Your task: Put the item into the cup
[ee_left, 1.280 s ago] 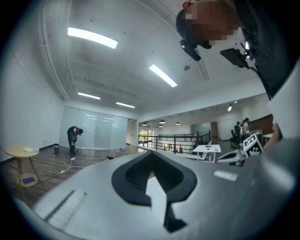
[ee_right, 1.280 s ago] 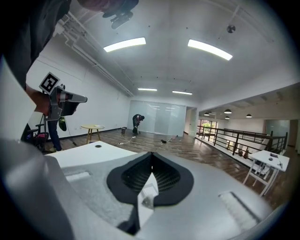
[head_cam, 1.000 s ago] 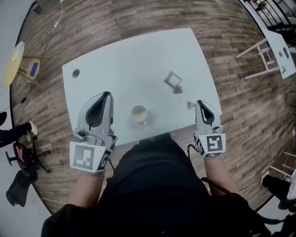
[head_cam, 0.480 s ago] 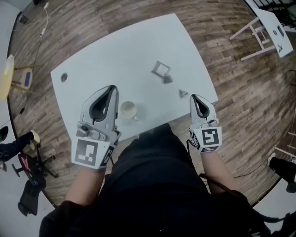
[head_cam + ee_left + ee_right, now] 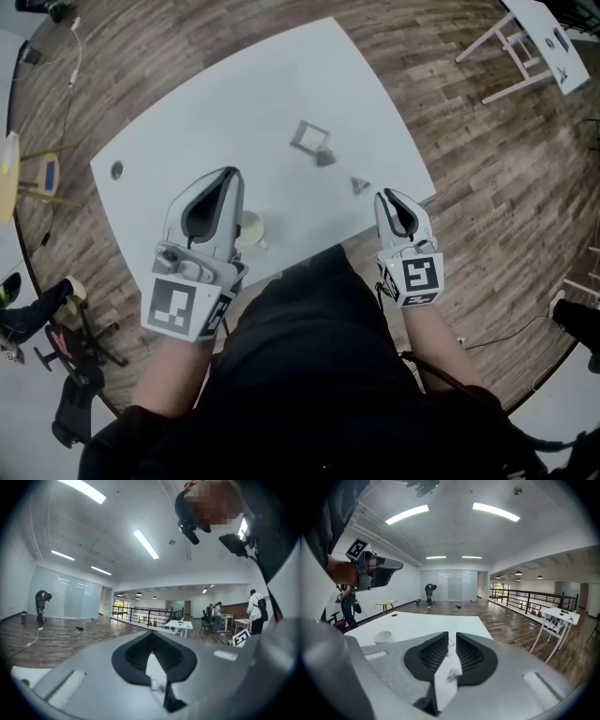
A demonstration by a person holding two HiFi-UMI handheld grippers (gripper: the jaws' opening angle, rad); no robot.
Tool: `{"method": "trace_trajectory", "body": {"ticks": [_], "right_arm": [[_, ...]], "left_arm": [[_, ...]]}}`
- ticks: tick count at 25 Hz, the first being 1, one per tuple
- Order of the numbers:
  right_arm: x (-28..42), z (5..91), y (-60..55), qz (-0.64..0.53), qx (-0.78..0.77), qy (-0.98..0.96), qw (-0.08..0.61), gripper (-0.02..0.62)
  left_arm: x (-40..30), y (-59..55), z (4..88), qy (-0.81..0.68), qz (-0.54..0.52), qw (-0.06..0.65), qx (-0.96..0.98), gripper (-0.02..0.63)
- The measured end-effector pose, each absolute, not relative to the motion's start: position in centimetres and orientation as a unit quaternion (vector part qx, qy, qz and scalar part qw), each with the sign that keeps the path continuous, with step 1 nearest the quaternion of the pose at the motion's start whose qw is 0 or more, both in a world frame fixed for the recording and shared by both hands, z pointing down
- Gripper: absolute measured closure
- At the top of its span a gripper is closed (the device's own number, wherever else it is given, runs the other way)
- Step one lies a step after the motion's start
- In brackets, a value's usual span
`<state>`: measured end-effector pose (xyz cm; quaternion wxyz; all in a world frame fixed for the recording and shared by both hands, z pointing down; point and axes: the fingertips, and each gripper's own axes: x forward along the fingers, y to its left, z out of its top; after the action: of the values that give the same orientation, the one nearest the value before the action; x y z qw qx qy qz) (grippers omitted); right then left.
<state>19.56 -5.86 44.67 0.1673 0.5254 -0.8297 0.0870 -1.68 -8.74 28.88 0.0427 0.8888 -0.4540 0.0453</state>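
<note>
A cream cup (image 5: 250, 229) stands on the white table (image 5: 234, 112) near its front edge, also seen in the right gripper view (image 5: 383, 636). My left gripper (image 5: 228, 174) hangs over the cup's left side and hides part of it; its jaw tips meet (image 5: 151, 633) with nothing held. A small grey item (image 5: 359, 185) lies just ahead of my right gripper (image 5: 392, 195). That gripper's jaws have just been opening; a narrow gap shows between them (image 5: 452, 634), nothing is gripped, and the item (image 5: 451, 674) lies on the table seen through the gap.
A square grey frame (image 5: 309, 137) and a dark grey piece (image 5: 325, 157) lie farther back on the table. A round hole (image 5: 116, 171) sits at the table's left end. Wooden floor surrounds it, with another white table (image 5: 539, 28) far right.
The left gripper has moved right over the cup, now hiding part of it. The right gripper has come closer to the small grey item. The table sits more tilted in the head view.
</note>
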Motion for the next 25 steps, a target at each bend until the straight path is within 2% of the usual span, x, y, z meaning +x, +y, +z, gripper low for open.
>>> {"method": "trace_trajectory", "body": {"ticks": [14,25], "right_arm": [[19.5,47.8,-6.6,0.119,0.512,-0.832,0.178,0.527],[18.9,50.0,-6.9,0.139,0.499,-0.834,0.191,0.512]], "left_arm": [[0.4,-9.4,30.2,-0.451,0.069,0.081,0.886,0.607],[0.4,-9.7,32.6,-0.452,0.108,0.075,0.882,0.607]]}}
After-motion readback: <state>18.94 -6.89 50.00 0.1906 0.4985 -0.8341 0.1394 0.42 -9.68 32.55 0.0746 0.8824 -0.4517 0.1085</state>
